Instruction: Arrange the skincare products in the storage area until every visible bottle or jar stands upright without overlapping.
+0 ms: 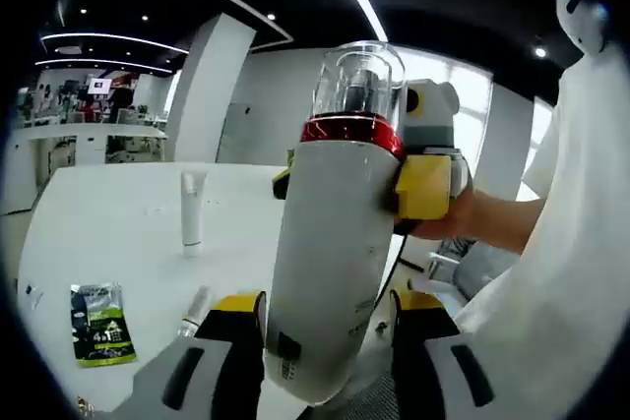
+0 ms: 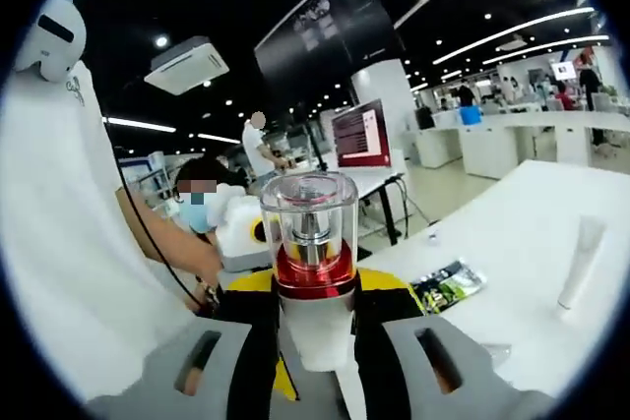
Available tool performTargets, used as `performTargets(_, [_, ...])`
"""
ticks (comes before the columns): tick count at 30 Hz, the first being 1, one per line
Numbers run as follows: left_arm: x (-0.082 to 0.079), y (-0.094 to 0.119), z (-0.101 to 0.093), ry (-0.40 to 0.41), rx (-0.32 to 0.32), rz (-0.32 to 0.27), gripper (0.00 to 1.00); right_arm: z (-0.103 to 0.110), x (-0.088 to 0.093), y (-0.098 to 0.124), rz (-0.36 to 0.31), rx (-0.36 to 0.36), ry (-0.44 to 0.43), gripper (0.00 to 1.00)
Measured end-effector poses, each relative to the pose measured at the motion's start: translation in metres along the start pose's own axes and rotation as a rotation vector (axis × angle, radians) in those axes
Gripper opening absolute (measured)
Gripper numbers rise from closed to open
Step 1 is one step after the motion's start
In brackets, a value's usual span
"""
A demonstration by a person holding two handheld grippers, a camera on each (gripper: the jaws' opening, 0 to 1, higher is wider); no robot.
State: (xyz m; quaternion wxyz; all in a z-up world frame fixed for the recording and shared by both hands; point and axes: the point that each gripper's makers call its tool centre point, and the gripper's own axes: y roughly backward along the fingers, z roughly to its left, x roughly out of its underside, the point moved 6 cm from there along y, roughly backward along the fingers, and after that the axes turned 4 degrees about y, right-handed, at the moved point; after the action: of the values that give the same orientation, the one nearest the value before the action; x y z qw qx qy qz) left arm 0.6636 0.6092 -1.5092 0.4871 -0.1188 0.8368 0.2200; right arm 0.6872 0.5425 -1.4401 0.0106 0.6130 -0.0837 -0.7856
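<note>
A tall white bottle [image 1: 330,243] with a red ring and a clear cap is held up in the air above the white table [image 1: 118,233]. My left gripper [image 1: 330,307] is shut on its lower body, one yellow pad on each side. In the left gripper view my right gripper [image 1: 354,184] comes in from the right and clamps the bottle just under the red ring. The right gripper view shows the same bottle [image 2: 315,272] rising between my right gripper's [image 2: 317,292] jaws, cap toward the camera. A slim white tube [image 1: 192,213] [image 2: 581,263] stands upright on the table.
A green sachet [image 1: 98,327] [image 2: 448,284] lies flat on the table. A small tube [image 1: 194,312] lies beside my left jaw. A person in white clothing [image 1: 561,243] stands close at the table's edge. Desks and people fill the room behind.
</note>
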Motion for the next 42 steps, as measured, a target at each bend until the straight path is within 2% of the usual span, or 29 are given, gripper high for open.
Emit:
performTargets(3, [-0.001,0.001,0.000,0.014,0.002,-0.003,0.44,0.003,-0.002,0.000,0.002,-0.021,0.000,0.25])
performTargets(6, [0.000,0.000,-0.003,0.023,0.021,-0.002,0.43,0.005,-0.002,0.002,0.020,-0.047,0.004,0.25])
performTargets(12, [-0.001,-0.001,-0.017,0.045,0.117,-0.003,0.42,0.009,-0.002,0.007,0.034,-0.143,-0.008,0.25])
performTargets(16, [-0.005,0.004,-0.019,0.057,0.152,-0.005,0.42,0.007,-0.002,0.014,0.025,-0.174,-0.015,0.25])
performTargets(18, [-0.003,0.006,-0.020,0.053,0.162,0.005,0.41,0.006,-0.002,0.017,0.030,-0.179,-0.012,0.25])
performTargets(22, [0.002,0.005,-0.020,-0.039,0.141,0.032,0.33,0.004,-0.003,0.021,0.027,-0.196,-0.012,0.25])
performTargets(23, [0.001,0.004,-0.022,-0.031,0.158,0.026,0.33,0.005,-0.003,0.021,0.024,-0.204,-0.011,0.25])
performTargets(28, [0.003,-0.003,-0.031,0.045,0.238,0.078,0.32,0.011,-0.004,0.021,0.025,-0.236,-0.003,0.25])
performTargets(31, [0.003,-0.008,-0.035,0.048,0.262,0.096,0.32,0.014,-0.003,0.024,0.020,-0.250,-0.008,0.25])
performTargets(33, [0.002,-0.010,-0.036,0.065,0.273,0.090,0.32,0.013,-0.004,0.027,-0.004,-0.252,-0.017,0.25])
performTargets(42, [-0.010,-0.017,-0.037,0.105,0.311,-0.012,0.33,0.004,-0.010,0.045,-0.138,-0.214,-0.069,0.25])
